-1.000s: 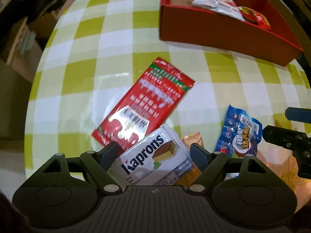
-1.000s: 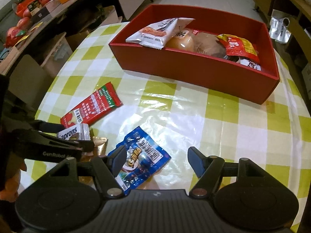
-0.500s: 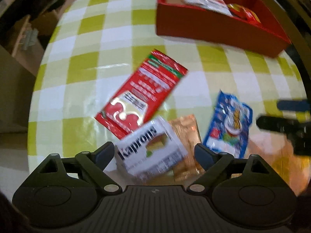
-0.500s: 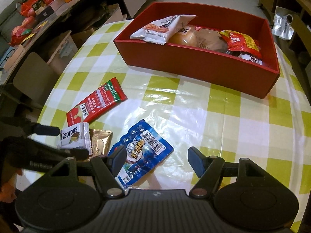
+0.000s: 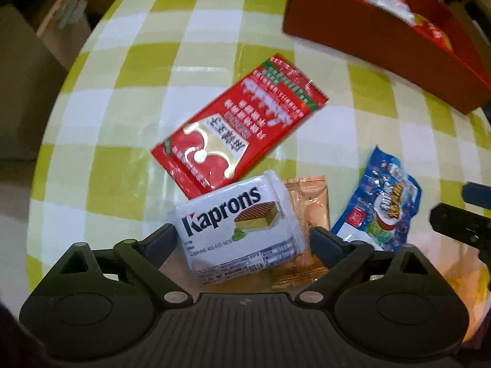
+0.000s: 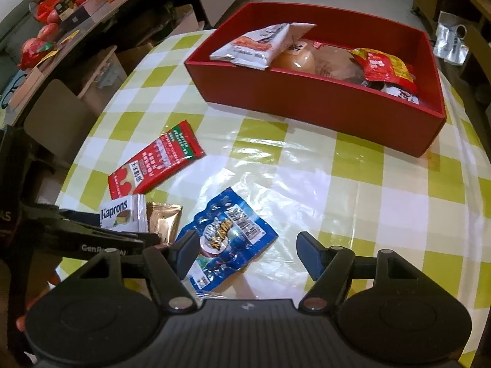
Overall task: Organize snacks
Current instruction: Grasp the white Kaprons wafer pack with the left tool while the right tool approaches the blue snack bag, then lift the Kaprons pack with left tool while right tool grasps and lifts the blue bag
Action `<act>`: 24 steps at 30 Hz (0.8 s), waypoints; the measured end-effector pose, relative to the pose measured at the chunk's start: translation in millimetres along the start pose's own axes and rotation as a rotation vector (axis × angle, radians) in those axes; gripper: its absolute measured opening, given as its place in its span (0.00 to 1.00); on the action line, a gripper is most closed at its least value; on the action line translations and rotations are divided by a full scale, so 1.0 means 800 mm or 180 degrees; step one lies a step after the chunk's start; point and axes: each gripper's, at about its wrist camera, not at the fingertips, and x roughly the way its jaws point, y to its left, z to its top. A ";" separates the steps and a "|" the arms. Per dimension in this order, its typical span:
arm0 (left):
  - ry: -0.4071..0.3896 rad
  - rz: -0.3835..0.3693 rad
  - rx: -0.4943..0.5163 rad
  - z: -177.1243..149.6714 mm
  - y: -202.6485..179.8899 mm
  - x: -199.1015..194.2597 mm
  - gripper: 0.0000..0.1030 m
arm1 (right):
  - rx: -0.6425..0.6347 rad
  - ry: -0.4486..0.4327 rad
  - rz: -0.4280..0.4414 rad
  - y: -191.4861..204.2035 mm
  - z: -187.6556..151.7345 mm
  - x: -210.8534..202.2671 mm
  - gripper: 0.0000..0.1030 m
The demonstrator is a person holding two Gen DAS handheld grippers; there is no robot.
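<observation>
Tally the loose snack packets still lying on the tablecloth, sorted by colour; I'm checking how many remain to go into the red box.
Red: 1, the long red packet
White: 1, the Kaprons wafer pack
Gold-brown: 1, the small sachet
Blue: 1, the blue bag
Total: 4 loose packets outside the red box
</observation>
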 end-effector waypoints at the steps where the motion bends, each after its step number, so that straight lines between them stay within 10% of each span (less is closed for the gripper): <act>1: -0.0017 -0.0032 -0.0053 0.001 0.002 0.000 0.95 | 0.0004 0.0001 -0.0001 -0.001 0.000 0.001 0.75; 8: -0.0090 -0.0186 -0.0173 0.016 0.009 -0.008 0.68 | 0.0002 0.0034 -0.0018 -0.001 0.001 0.008 0.75; 24: -0.0418 -0.0201 -0.0256 0.022 0.012 -0.045 0.65 | 0.0488 0.0080 0.0206 -0.002 0.003 0.018 0.75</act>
